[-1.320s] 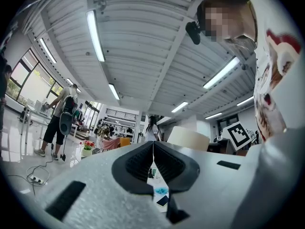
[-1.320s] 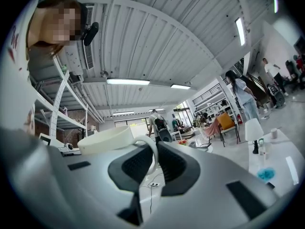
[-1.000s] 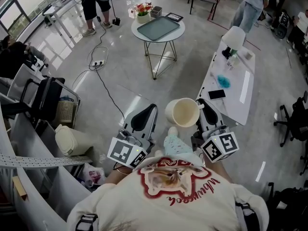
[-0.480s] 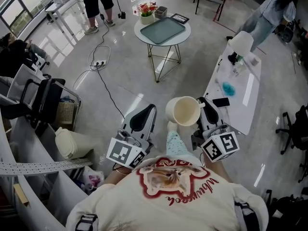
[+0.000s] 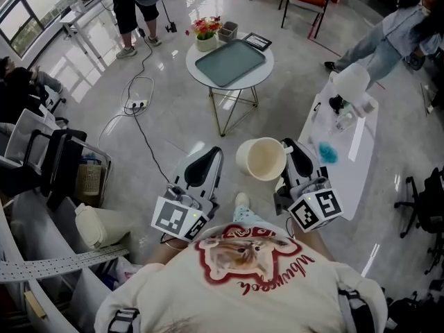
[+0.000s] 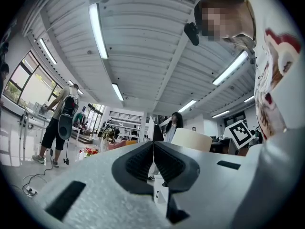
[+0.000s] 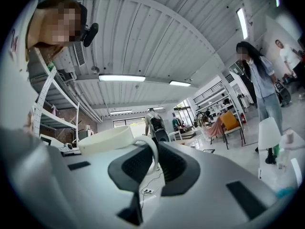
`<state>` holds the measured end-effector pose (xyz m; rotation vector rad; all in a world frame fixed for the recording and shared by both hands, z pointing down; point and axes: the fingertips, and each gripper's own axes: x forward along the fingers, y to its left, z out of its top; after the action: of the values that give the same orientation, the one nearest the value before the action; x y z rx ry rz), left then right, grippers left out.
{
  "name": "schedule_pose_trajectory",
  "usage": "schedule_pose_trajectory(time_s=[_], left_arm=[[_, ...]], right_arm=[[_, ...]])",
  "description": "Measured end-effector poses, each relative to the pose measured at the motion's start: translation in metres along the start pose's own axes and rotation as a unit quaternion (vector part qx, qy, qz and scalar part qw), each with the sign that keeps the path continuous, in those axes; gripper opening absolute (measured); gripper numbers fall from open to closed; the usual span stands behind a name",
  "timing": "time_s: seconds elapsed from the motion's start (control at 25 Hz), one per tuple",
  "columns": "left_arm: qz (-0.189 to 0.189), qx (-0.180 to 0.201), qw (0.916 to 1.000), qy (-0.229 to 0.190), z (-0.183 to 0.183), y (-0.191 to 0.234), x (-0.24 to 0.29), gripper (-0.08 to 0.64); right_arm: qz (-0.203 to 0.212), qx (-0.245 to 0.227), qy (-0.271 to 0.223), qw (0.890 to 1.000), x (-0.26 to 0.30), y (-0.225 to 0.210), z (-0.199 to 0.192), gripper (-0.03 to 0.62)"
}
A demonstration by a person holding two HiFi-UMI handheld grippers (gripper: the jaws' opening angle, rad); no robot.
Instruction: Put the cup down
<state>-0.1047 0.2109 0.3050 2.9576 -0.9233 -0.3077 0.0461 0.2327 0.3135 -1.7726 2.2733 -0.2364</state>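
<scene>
Cup (image 5: 262,159) handle pinched between right gripper (image 5: 292,153) jaws, body just beside them.

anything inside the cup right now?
Nothing visible: in the head view the cup shows a bare cream interior. The right gripper clamps its handle; that gripper's view shows only the cup's outside.

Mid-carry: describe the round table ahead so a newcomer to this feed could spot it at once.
Look across the glossy grey floor to the top middle of the head view. The round white table stands there on thin wire legs, carrying a grey-green tray and a pot of flowers. Unlike the long white desk at the right, it is round.
</scene>
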Motion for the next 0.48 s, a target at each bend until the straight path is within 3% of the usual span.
schedule_pose_trajectory(time_s=[0.48], left_arm=[[0.017, 0.005, 0.9998, -0.004, -0.011, 0.058, 0.112, 0.017]], right_arm=[[0.008, -0.003, 0.015, 1.0, 0.092, -0.088, 0.017, 0.052]])
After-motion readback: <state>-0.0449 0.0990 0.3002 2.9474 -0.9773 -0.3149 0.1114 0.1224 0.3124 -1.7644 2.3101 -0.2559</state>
